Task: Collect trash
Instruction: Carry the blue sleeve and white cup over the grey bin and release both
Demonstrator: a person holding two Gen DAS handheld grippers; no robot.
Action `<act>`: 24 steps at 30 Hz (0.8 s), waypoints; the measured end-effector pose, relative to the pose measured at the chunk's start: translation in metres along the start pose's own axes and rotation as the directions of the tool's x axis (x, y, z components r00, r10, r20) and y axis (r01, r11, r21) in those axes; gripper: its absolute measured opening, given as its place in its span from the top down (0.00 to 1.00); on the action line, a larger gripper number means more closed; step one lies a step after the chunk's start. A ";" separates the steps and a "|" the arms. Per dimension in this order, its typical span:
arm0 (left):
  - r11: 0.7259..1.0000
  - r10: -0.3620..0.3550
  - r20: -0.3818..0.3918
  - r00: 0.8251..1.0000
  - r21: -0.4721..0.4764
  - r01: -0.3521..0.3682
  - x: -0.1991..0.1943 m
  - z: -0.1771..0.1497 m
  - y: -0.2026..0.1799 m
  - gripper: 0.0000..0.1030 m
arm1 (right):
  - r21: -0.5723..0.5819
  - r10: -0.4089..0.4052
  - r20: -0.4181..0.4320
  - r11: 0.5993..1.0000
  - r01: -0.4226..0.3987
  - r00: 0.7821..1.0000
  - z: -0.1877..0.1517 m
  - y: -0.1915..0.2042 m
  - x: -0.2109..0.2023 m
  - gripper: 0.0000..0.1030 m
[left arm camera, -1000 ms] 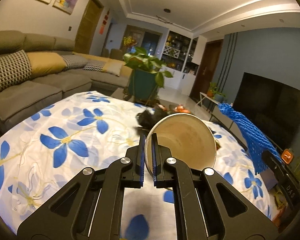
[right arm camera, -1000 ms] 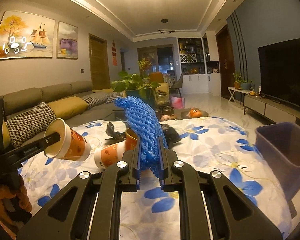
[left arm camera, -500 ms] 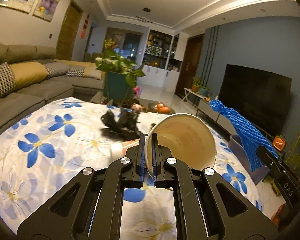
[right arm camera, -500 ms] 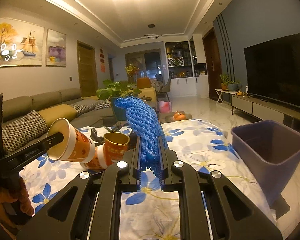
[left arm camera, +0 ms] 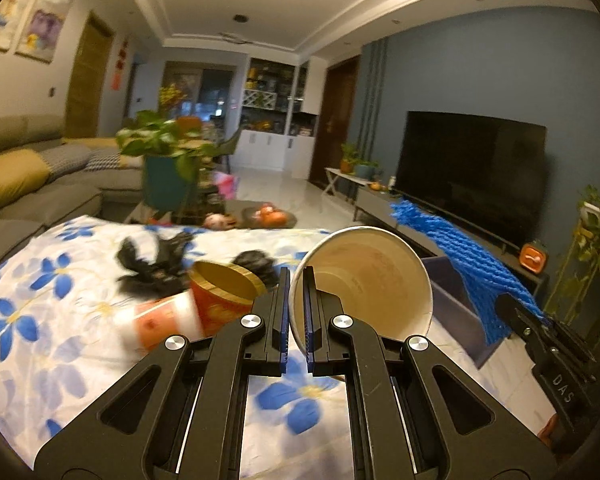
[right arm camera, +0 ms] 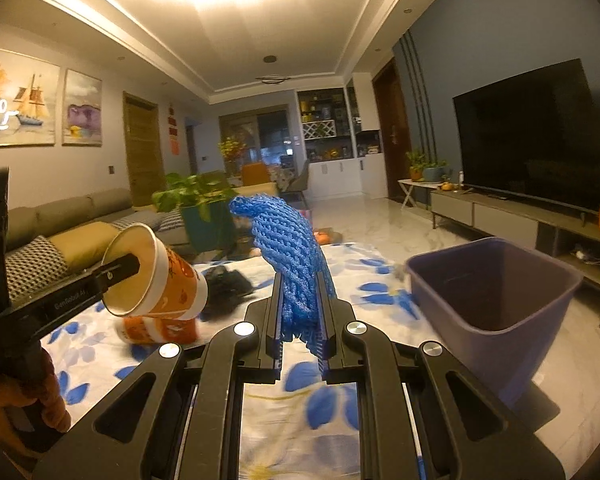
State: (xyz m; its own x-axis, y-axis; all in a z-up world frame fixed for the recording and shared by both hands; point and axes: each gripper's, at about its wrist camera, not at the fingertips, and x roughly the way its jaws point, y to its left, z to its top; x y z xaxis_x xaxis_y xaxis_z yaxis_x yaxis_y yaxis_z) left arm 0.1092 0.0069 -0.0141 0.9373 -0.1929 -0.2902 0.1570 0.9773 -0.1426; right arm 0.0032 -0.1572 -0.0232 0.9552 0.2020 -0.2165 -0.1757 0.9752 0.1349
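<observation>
Both grippers are loaded, so the step in hand appears to be the carry toward the bin, with the drop not yet made. On the left, the left gripper [left arm camera: 297, 312] is pinched on the wall of a paper cup [left arm camera: 364, 280]: one finger sits outside the rim and one inside, and the cup is held clear of the flowered tablecloth [left arm camera: 39, 320] with its mouth facing the camera. Further right, the right gripper [right arm camera: 300, 320] is pressed together on a blue foam net [right arm camera: 287, 248], which stands up out of the jaws. At the right stands the purple bin [right arm camera: 496, 280], open at the top and apparently empty, at the right-hand edge of the table. The next move probably calls for bringing each load over the bin opening before either grip is released; the net is light and may cling to the pads. More trash remains on the cloth: two orange paper cups [left arm camera: 203, 304] lying on their sides and crumpled black bags [left arm camera: 151, 260] beyond them. The left wrist view shows the inside of the held cup and the remaining trash, but only a corner of the bin behind the cup. The right wrist view shows the whole bin opening, the orange print on the held cup's outer wall, and the person's hand [right arm camera: 27, 392] on the left handle.
</observation>
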 end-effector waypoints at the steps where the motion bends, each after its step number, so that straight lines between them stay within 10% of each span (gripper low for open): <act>1: 1.000 -0.012 0.003 1.000 0.011 0.012 0.004 0.002 -0.007 0.95 | -0.001 -0.015 0.003 1.000 0.015 1.000 0.001 -0.005 0.000 0.86; 24: 0.932 -0.330 -0.030 0.944 0.149 0.330 0.124 0.018 -0.165 0.95 | 0.087 -0.362 0.102 0.931 0.355 0.926 0.034 -0.133 0.009 0.86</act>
State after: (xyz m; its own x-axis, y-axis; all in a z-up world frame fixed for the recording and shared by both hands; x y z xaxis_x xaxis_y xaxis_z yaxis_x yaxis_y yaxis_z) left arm 0.2049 -0.1765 -0.0091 0.8233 -0.5069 -0.2555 0.5025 0.8602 -0.0875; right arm 0.0435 -0.2876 -0.0104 0.9728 -0.1756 -0.1509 0.1960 0.9716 0.1328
